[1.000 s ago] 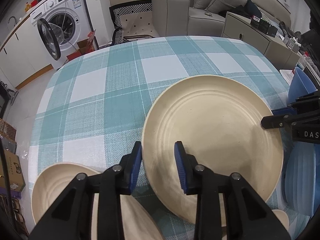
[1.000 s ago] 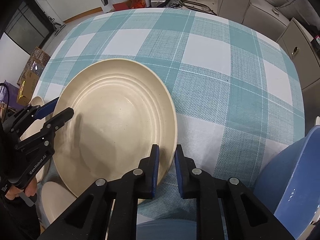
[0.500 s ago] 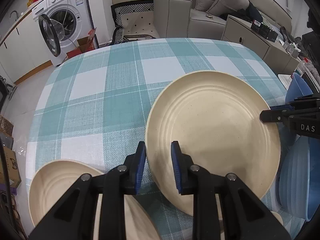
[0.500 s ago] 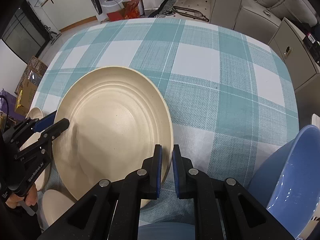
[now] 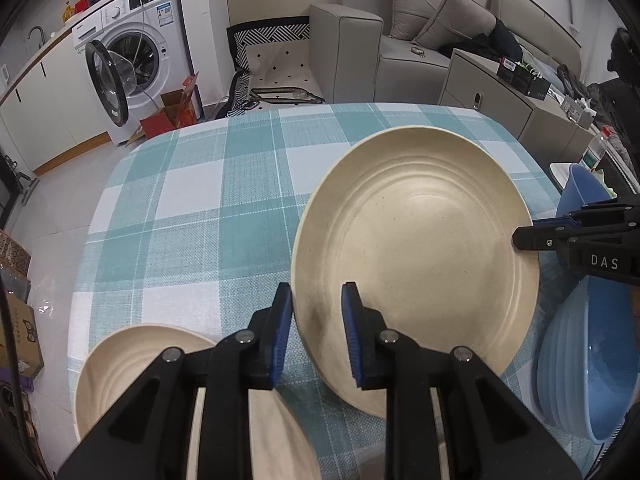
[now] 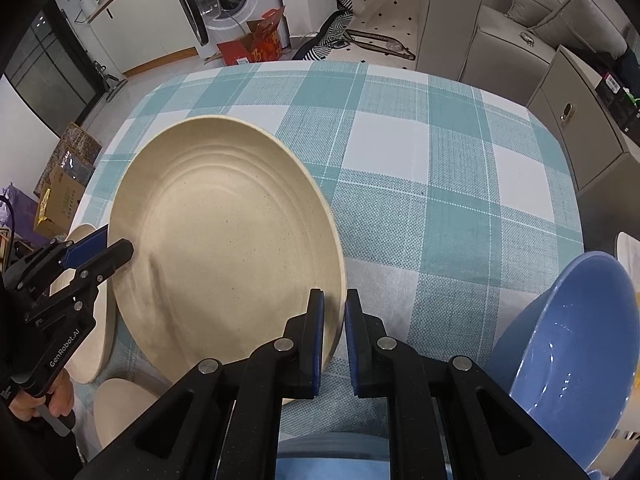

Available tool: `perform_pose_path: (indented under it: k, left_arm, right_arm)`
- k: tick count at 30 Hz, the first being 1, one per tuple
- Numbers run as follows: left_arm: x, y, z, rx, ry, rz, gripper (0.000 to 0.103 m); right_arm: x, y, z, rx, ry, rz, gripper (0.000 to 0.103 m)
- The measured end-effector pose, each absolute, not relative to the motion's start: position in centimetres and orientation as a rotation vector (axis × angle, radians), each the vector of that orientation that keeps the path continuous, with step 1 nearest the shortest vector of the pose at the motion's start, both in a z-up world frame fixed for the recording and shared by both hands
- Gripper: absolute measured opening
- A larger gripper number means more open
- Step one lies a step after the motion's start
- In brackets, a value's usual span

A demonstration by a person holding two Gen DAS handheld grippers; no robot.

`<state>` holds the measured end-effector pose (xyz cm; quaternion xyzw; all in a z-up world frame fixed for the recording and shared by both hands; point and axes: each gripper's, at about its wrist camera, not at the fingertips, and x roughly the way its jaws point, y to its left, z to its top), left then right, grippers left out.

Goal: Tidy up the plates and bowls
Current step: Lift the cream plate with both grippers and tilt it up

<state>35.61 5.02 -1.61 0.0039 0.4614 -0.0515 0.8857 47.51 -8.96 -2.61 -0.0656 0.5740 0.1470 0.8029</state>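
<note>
Large round cream plate with concentric ridges [image 5: 416,264]: held over the teal-and-white checked tablecloth [image 5: 192,208], near side of the table, by both tongs at once. Left gripper [image 5: 318,336] jaws, just closing, are narrow and clamp the plate's left rim; right gripper [image 6: 334,332] jaws are nearly together, pinching the opposite rim. Judgement: two opposed rim grips keep a wide, shallow dish from swinging as it is lifted. Plate is round, so no long axis; hollow faces up, tipped only a little. Just left sit two more cream plates [image 5: 132,364]. Right of it stand a stack of ribbed blue bowls [image 5: 588,364] and a tilted blue bowl [image 6: 568,332]. Likely destination is the cream pile, like with like
</note>
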Motion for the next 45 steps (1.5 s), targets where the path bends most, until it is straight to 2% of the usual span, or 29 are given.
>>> perform_pose_path:
  k: [45]
  left_arm:
    - [23.1, 7.1, 8.7, -0.013, 0.713, 0.0, 0.023]
  right_arm:
    - [36.3, -6.6, 9.2, -0.162, 0.961, 0.444, 0.011]
